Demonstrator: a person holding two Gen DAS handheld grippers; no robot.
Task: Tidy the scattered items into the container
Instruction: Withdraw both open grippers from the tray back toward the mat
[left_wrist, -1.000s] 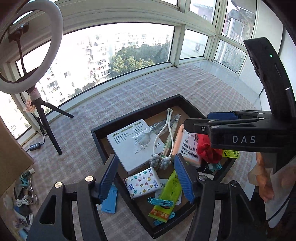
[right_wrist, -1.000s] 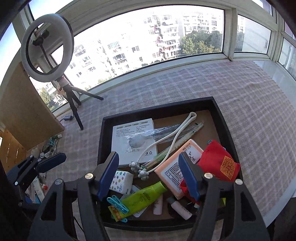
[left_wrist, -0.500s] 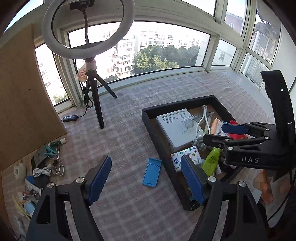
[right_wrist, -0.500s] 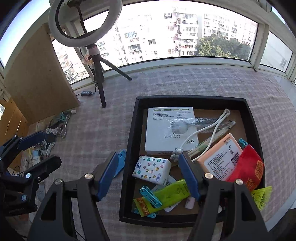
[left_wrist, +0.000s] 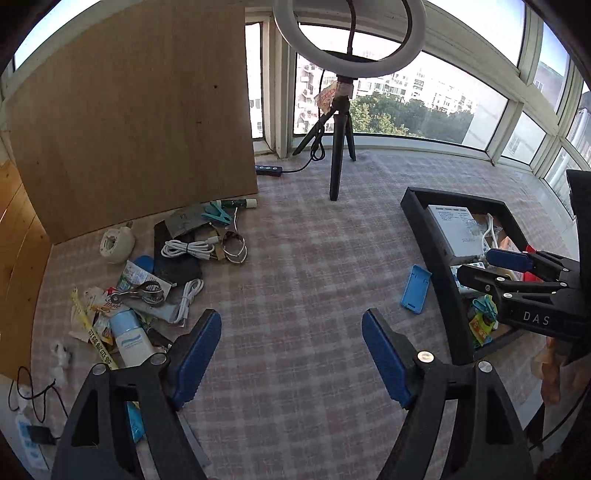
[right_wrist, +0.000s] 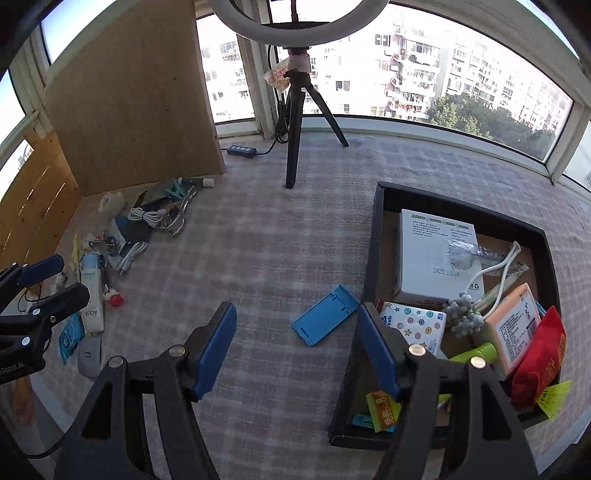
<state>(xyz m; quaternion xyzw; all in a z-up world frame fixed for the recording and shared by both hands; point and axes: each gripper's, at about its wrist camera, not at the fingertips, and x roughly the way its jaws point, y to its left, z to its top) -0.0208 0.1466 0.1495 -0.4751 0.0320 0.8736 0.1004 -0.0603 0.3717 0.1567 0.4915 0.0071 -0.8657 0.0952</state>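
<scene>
A black tray (right_wrist: 373, 236) at the right holds a white box (right_wrist: 432, 254), a dotted tissue pack (right_wrist: 413, 326), a red pouch (right_wrist: 539, 365) and several other items; it also shows in the left wrist view (left_wrist: 428, 236). A blue phone stand (right_wrist: 325, 314) lies on the cloth just left of the tray, also in the left wrist view (left_wrist: 416, 288). A scattered pile with white cables (left_wrist: 188, 249), a blue-capped tube (left_wrist: 129, 338) and clips lies at the left. My left gripper (left_wrist: 291, 354) is open and empty above the cloth. My right gripper (right_wrist: 295, 350) is open and empty near the blue stand.
A ring light on a black tripod (left_wrist: 338, 162) stands at the back with a power strip (left_wrist: 269, 170). A wooden board (left_wrist: 129, 122) leans at the back left. Windows run along the far edge.
Both grippers have swung left, away from the tray. The scattered pile at the left has come into view. Both stay open and empty.
</scene>
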